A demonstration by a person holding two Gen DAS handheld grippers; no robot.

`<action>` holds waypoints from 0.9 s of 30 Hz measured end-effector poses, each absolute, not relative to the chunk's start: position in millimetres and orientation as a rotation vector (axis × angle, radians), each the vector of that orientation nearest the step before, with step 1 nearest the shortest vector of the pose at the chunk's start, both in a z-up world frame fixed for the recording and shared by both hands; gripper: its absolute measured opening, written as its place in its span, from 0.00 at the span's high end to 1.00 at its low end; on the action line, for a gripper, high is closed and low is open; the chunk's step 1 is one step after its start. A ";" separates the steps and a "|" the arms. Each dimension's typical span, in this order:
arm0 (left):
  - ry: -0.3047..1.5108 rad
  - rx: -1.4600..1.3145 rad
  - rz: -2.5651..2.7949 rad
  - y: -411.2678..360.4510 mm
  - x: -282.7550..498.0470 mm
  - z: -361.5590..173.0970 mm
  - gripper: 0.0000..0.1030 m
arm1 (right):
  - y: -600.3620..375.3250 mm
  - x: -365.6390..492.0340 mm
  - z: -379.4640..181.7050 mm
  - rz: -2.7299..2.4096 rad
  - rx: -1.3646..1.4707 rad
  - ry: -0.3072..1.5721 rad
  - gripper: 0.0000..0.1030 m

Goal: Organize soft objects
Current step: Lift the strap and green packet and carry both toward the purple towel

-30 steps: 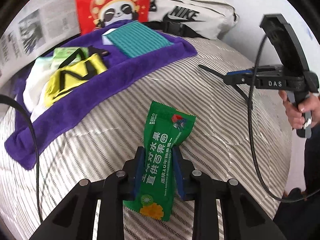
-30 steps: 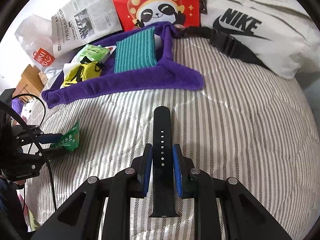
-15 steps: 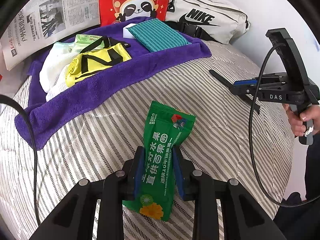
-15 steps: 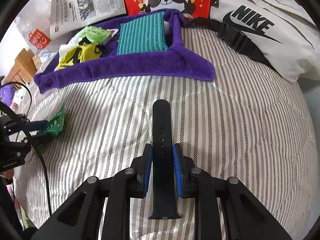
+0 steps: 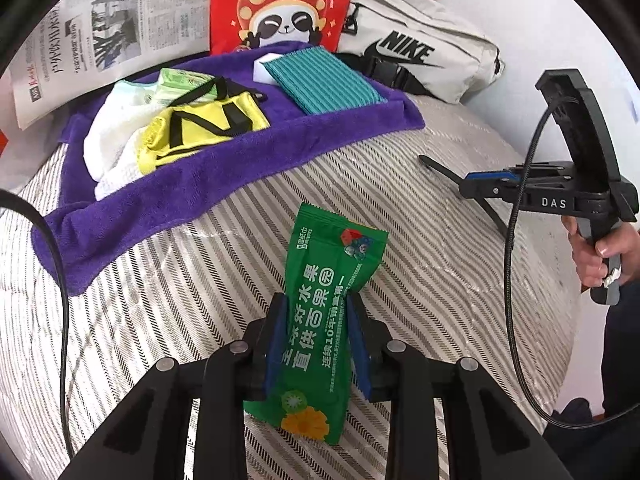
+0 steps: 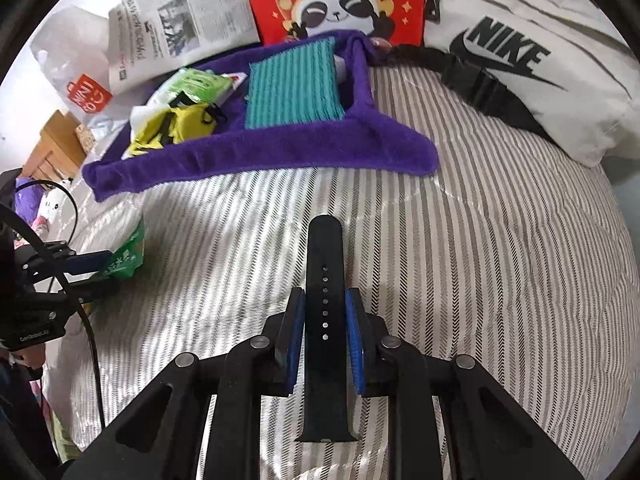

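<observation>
My left gripper [image 5: 316,312] is shut on a green wet-wipes packet [image 5: 328,280], held above the striped bedcover [image 5: 200,292]. My right gripper [image 6: 325,304] is shut on a black watch strap [image 6: 325,264] that sticks out past its blue pads. A purple towel [image 5: 192,192] lies spread at the back of the bed. On it sit a teal ribbed cloth [image 5: 324,84], a yellow pouch with black straps [image 5: 204,124], a white cloth [image 5: 116,128] and a light green packet [image 5: 180,82]. In the right wrist view the left gripper [image 6: 90,262] with the green packet [image 6: 128,256] shows at the left edge.
A red panda bag [image 5: 280,4], a newspaper [image 5: 100,36] and a white Nike bag [image 5: 416,56] line the far side of the bed. A hand [image 5: 600,252] holds the right gripper at the right edge. A plastic shopping bag [image 6: 68,76] lies at far left.
Both wrist views have shifted a little: the towel and bags sit lower and nearer in frame. Both grips are unchanged on the packet and the strap.
</observation>
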State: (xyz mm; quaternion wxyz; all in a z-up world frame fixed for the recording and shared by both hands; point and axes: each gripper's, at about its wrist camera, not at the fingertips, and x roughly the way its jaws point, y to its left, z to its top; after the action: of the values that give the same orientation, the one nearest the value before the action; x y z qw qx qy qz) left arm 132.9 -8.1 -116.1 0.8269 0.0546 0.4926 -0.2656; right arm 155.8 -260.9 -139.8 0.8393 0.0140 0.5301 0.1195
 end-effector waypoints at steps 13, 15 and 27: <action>1.008 0.051 -0.505 17.5 131.4 -94.2 0.72 | -239.4 166.4 -108.2 0.328 0.021 1.065 0.80; 0.995 0.041 -0.498 21.9 133.6 -88.2 0.73 | -234.2 170.0 -103.7 0.349 0.025 1.061 0.80; 0.954 -0.004 -0.443 40.2 171.3 -61.3 0.73 | -206.0 211.5 -75.7 0.419 0.006 1.007 0.80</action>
State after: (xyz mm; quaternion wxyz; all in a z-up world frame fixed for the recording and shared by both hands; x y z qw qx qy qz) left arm 171.3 40.2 -61.3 0.8649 -0.0017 0.4553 -0.2114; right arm 211.5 -206.0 -75.7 0.8549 0.0028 0.4790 0.1992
